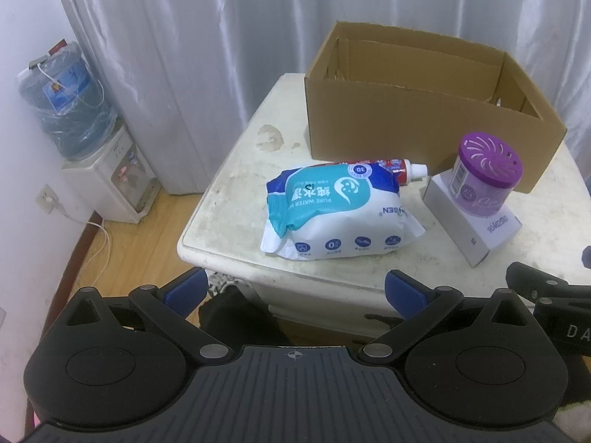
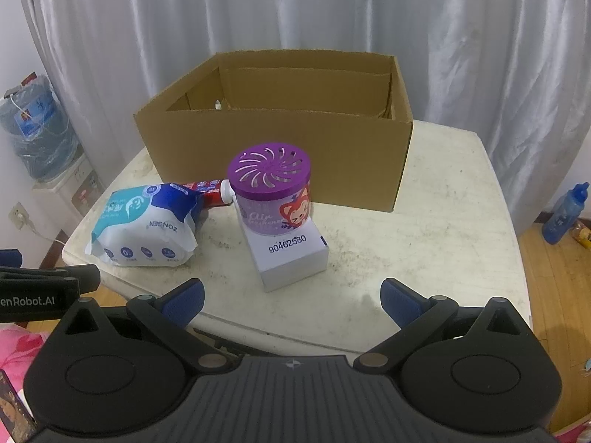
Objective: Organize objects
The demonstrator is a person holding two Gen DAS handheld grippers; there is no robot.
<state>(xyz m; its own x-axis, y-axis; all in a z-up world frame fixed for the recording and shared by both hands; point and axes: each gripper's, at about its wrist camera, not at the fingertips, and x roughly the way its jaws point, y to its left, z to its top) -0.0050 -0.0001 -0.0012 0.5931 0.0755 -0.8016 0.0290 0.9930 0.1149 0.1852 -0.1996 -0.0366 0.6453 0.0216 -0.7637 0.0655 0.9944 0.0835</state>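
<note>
Evidently nothing is packed yet: both the left gripper (image 1: 293, 289) and right gripper (image 2: 291, 297) hover spread wide and empty before the table. The purple round air-freshener tub (image 2: 272, 192) sits on a white box (image 2: 291, 254), beside the blue-white wipes pack (image 2: 146, 225); the open brown cardboard box (image 2: 280, 151) waits behind. Next, I'd judge, comes a reach and squeeze.

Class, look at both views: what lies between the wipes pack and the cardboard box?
A toothpaste tube, partly hidden behind the wipes pack and in front of the cardboard box; clearest in the left wrist view.

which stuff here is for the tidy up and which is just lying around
For the job:
- wipes pack
- toothpaste tube
- air freshener
- white box under it
- cardboard box
- left gripper, right gripper, both open

Just lying about:
- water dispenser
- blue bottle on the floor
- curtain
</note>
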